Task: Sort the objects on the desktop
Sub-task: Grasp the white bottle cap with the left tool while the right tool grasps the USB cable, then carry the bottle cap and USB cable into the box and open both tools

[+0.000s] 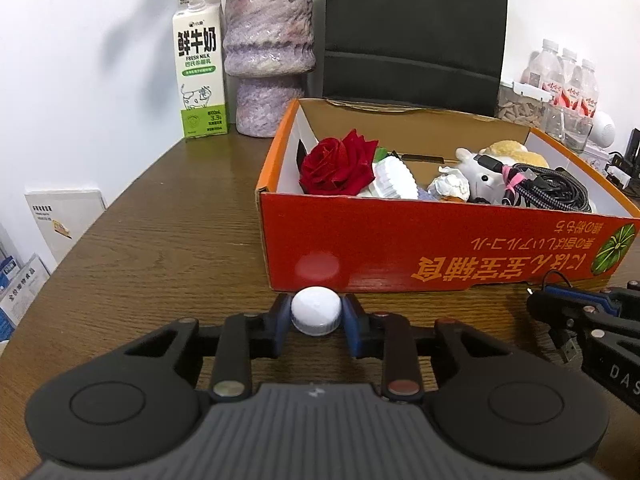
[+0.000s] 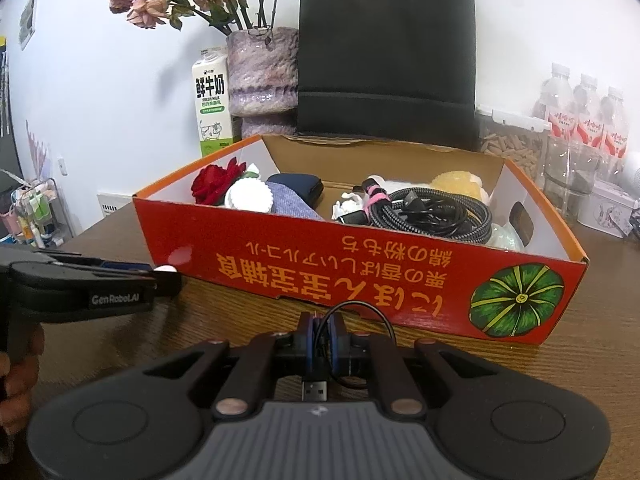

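Note:
A white bottle cap [image 1: 316, 318] sits on the wooden desk [image 1: 160, 220], just in front of the red cardboard box [image 1: 400, 240]. My left gripper [image 1: 318, 308] is shut on it, a blue pad pressing each side. From the right wrist view the left gripper [image 2: 168, 276] shows at the left edge, with the cap [image 2: 165, 269] at its tip. My right gripper [image 2: 322, 334] is shut on a thin black USB cable [image 2: 360, 308], whose plug [image 2: 315, 390] hangs below the fingers. The box [image 2: 320, 260] holds a red rose [image 1: 338, 168], a plush toy [image 1: 486, 174], crumpled paper and coiled cables [image 2: 432, 210].
Behind the box stand a milk carton [image 1: 199, 68], a purple vase [image 1: 268, 52] and a black paper bag [image 2: 386, 52]. Water bottles [image 1: 568, 80] and a jar [image 2: 512, 148] are at the back right. A person's hand [image 2: 16, 392] holds the left gripper's handle.

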Tool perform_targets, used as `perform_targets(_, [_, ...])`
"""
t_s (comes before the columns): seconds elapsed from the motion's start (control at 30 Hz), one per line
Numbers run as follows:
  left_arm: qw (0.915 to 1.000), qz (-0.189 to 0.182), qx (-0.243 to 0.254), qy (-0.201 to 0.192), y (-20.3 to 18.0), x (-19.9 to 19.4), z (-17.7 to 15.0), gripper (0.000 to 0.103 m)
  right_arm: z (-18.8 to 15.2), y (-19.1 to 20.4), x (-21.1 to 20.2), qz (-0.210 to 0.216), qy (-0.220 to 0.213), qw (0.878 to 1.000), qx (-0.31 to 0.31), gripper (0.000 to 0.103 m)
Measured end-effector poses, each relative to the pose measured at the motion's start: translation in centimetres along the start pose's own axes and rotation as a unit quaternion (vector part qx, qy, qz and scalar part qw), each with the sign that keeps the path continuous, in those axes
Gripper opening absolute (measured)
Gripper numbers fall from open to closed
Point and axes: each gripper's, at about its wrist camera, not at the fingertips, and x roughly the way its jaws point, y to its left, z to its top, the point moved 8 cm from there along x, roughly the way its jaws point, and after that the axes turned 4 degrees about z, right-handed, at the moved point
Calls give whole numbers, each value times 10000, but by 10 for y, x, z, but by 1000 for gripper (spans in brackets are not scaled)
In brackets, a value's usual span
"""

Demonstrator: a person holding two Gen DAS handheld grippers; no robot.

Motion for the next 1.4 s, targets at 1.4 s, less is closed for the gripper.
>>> perform_targets(1.4, [9858, -157, -176, -1660, -48, -57, 93, 29, 93, -20, -33, 68, -1476, 9890, 60, 7])
